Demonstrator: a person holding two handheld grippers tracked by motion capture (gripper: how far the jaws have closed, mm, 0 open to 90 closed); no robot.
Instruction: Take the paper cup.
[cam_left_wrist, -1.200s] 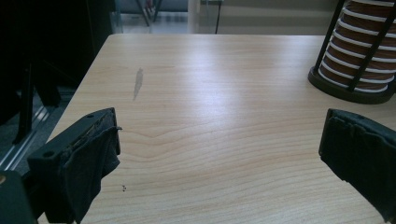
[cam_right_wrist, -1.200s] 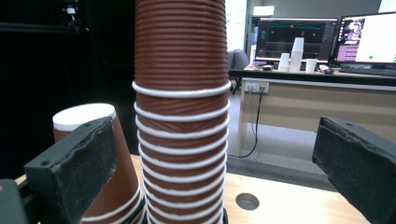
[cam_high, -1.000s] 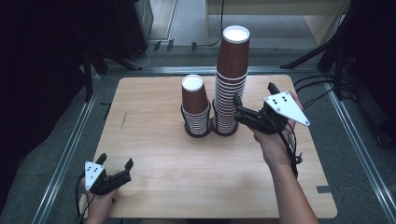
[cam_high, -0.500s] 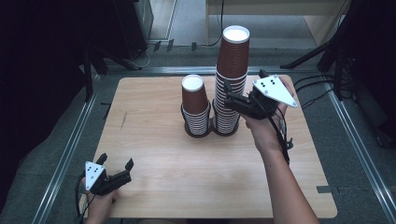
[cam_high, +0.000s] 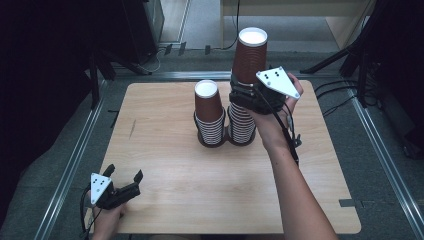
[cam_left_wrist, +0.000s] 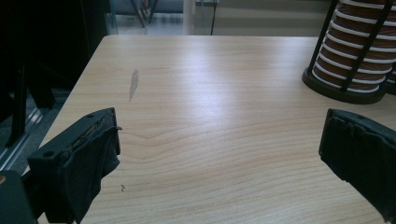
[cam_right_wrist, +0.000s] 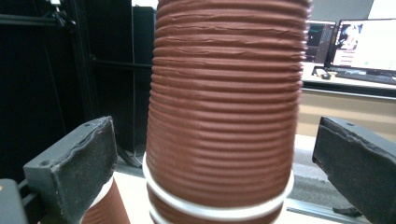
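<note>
Two stacks of upside-down brown paper cups stand in black wire holders mid-table: a short stack (cam_high: 207, 107) and, to its right, a tall stack (cam_high: 248, 60). My right gripper (cam_high: 243, 96) is raised at the tall stack's upper part. In the right gripper view it (cam_right_wrist: 219, 135) is open, and the ribbed top cup (cam_right_wrist: 224, 93) stands between the jaws with a gap on each side. My left gripper (cam_high: 125, 184) rests open near the table's front-left corner with nothing in it. In its own view it (cam_left_wrist: 219, 135) faces bare wood, with the short stack (cam_left_wrist: 355, 51) far to the right.
The wooden table (cam_high: 165, 150) has metal rails along its left and right sides. A faint grey scuff (cam_left_wrist: 134, 84) marks the wood at left. Monitors (cam_right_wrist: 359, 42) sit on a desk beyond the table. The right forearm (cam_high: 295, 190) crosses the table's right half.
My right gripper has risen and moved left, from beside the tall stack's lower part to around its top cup. The left gripper has stayed still.
</note>
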